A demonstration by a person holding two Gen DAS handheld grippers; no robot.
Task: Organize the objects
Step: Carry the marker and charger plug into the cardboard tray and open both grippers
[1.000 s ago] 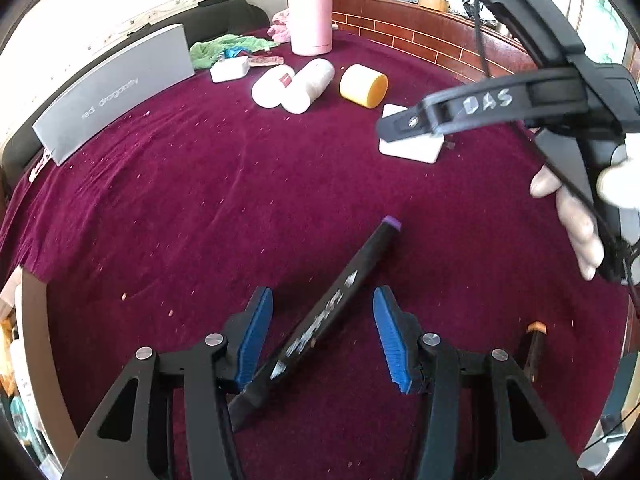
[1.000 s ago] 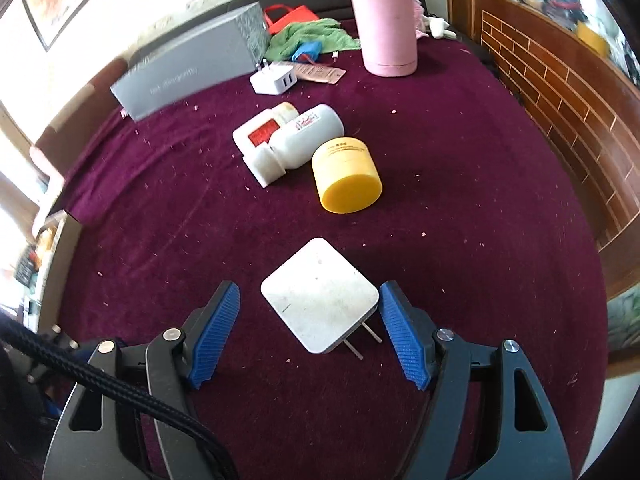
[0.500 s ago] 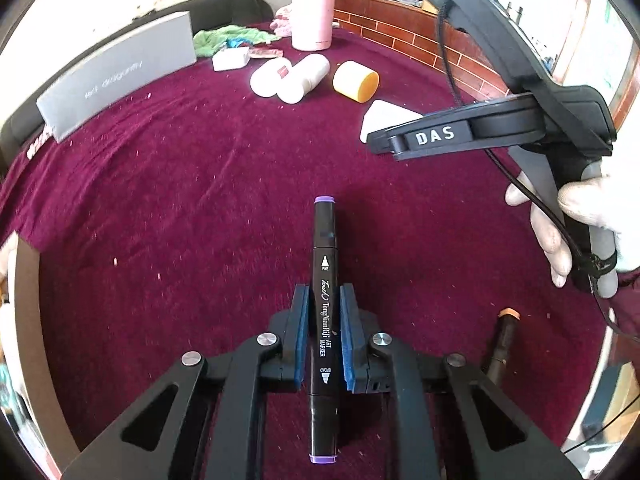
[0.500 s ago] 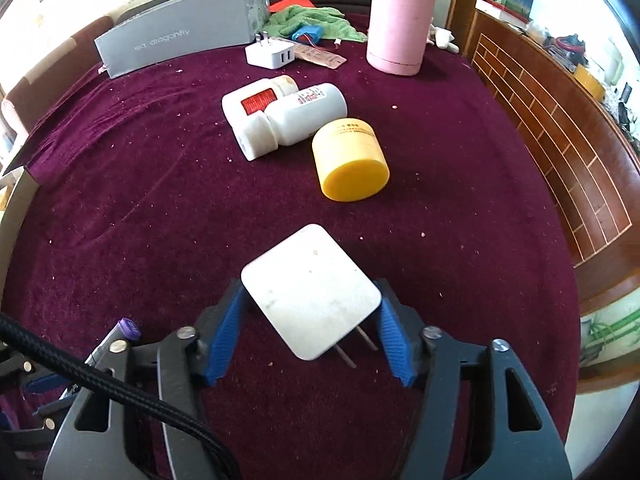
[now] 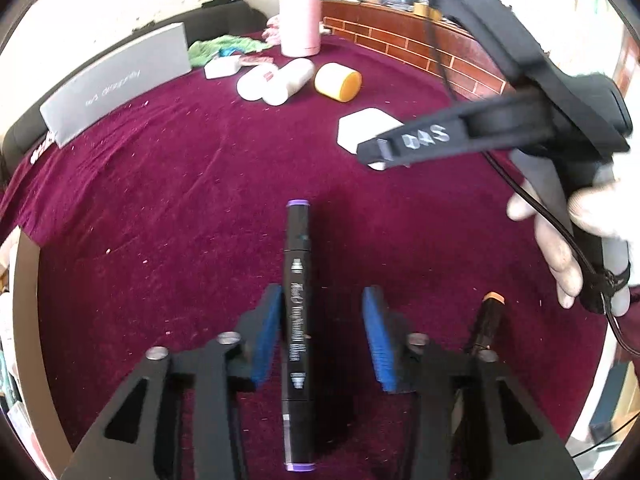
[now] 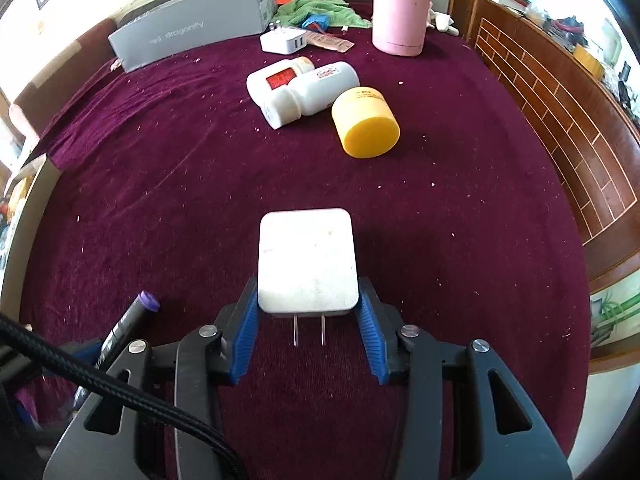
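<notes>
Black marker with purple end caps (image 5: 297, 320) lies between the blue pads of my left gripper (image 5: 322, 336), pointing away from me on the dark red velvet tablecloth (image 5: 160, 200). Its jaws have just been opening: the left pad sits against the marker's barrel, the right pad stands clear, so nothing is clamped. To the right of that gripper a second dark marker with an orange tip (image 5: 488, 322) rests on the cloth. Further right, a gloved hand (image 5: 572, 240) holds the other tool.

My right gripper (image 6: 308, 336) has just been closing, and its blue pads now press both sides of a white square wall charger (image 6: 307, 260), whose two metal prongs point back toward me. I believe the charger is lifted slightly off the cloth, though the view leaves that unsure.

Beyond, from left to right, are a long grey box (image 6: 192, 28), two white pill bottles (image 6: 304, 88) lying side by side, a yellow cylindrical jar (image 6: 366, 122) on its side just beside them, and an upright pink tumbler (image 6: 400, 4).
</notes>
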